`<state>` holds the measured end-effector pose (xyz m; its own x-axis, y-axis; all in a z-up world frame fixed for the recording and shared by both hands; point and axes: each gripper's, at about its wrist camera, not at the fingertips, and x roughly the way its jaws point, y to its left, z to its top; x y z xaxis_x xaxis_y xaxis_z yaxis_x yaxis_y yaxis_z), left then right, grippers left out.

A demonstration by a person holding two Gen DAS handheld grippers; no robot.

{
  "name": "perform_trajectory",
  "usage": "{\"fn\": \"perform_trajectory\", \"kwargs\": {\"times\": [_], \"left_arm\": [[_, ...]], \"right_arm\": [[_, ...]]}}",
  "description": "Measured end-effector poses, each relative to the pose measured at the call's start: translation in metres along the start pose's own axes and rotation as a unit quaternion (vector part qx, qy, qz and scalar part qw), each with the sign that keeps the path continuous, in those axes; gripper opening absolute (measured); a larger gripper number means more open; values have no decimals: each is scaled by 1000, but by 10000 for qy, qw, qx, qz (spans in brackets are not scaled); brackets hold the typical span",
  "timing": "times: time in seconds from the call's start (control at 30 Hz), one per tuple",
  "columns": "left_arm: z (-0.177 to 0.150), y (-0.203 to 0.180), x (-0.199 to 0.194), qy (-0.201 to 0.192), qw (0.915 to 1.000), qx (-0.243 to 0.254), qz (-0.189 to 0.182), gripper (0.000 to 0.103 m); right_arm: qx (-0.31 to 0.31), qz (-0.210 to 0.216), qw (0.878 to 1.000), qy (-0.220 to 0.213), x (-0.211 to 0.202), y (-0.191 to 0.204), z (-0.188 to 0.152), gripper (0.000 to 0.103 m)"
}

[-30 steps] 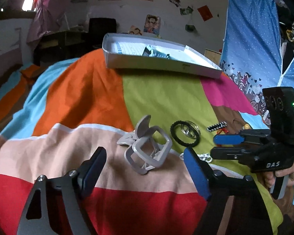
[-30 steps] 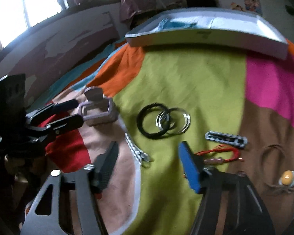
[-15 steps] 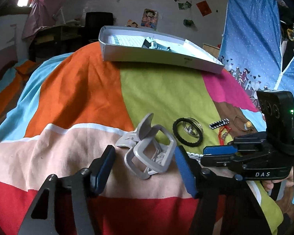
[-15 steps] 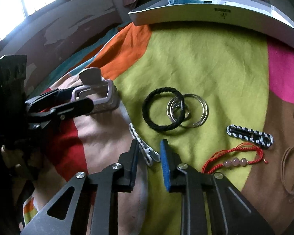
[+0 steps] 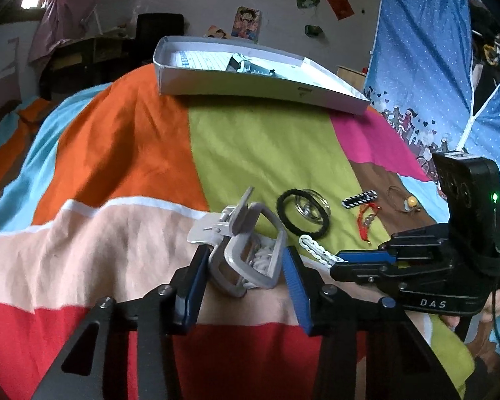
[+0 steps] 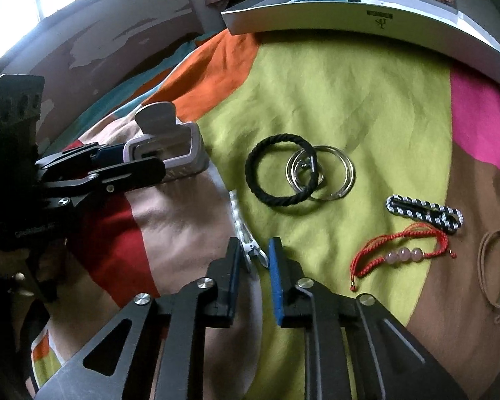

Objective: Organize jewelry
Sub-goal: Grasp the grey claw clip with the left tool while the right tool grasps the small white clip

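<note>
The large grey plastic hair clip is bracketed by the left claw; the blue pads are pressed against, or all but against, its two sides, so it is judged to be pinched, though full contact can't be confirmed from the left wrist view. In the right wrist view the same clip is seen lodged between the left claw's fingers, w/ its lever tab sticking up. It is approached side-on, prob. because the clip's flat flanks give the pads something to bear on.

The right claw is nearly pressed together around the clasp end of the white chain-link bracelet; a narrow gap is kept, and whether the clasp is actually gripped can't be told. The thin end is likely chosen since the rest lies flat on the bed cover.

Both items rest on the patchwork bedspread. The shallow white cardboard box is set at the far edge, well apart, presumably as the destination. The black braided hair tie, overlapping silver rings, striped black-and-white clip & red cord bracelet w/ pink beads are left untouched nearby.
</note>
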<state>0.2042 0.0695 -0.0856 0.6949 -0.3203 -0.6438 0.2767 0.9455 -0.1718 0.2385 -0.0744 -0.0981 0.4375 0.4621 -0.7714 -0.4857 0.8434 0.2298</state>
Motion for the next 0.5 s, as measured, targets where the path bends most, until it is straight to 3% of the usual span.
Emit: {"fn": "perform_trajectory", "kwargs": {"times": [0.03, 0.07, 0.37, 0.5], "left_arm": [[-1, -2, 0, 16, 10000, -7, -2, 36], [-2, -6, -1, 46, 10000, 0, -28, 25], [-15, -39, 0, 365, 9993, 110, 14, 24], [-21, -46, -6, 452, 9988, -175, -93, 24]], "right_arm": [[6, -28, 10000, -8, -1, 1, -1, 12], [31, -47, 10000, -24, -3, 1, -3, 11], [565, 34, 9980, -299, -33, -11, -31, 11], [692, 41, 9968, -408, -48, -14, -43, 11]]}}
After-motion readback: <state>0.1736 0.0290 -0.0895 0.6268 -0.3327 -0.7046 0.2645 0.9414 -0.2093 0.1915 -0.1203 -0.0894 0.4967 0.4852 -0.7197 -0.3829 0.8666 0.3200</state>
